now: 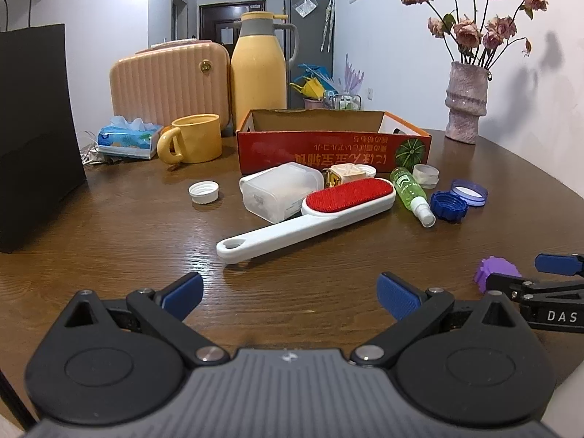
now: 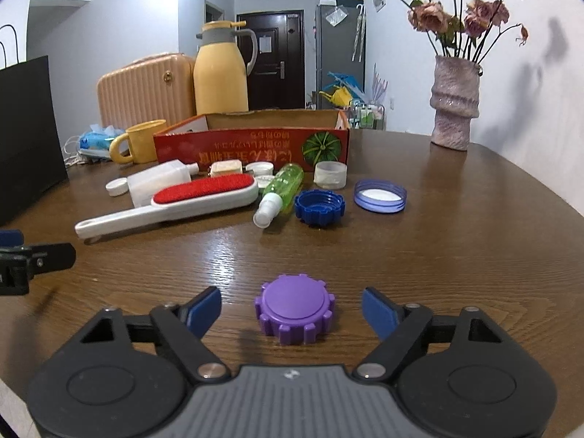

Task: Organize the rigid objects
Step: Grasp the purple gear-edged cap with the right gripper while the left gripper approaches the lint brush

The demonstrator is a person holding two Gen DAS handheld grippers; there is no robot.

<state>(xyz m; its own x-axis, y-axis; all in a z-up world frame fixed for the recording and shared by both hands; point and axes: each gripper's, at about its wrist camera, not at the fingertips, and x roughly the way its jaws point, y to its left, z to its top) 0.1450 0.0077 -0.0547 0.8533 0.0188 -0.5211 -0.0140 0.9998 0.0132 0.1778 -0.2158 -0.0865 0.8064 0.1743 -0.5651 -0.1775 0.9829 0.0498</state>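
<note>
A purple ridged cap (image 2: 294,308) lies on the brown table between the open fingers of my right gripper (image 2: 292,310), untouched; it also shows in the left wrist view (image 1: 491,269). My left gripper (image 1: 290,297) is open and empty above bare table. Ahead lie a white lint brush with a red pad (image 1: 310,211), a clear plastic container (image 1: 281,191), a green spray bottle (image 2: 281,193), a dark blue cap (image 2: 319,206), a light blue lid (image 2: 379,195) and a white cap (image 1: 204,191). An open red cardboard box (image 2: 252,146) stands behind them.
A yellow mug (image 1: 193,138), tissue pack (image 1: 127,138), peach case (image 1: 168,80) and yellow thermos (image 1: 259,69) stand at the back. A black paper bag (image 1: 33,135) is at the left. A vase of dried roses (image 2: 454,106) stands at the right.
</note>
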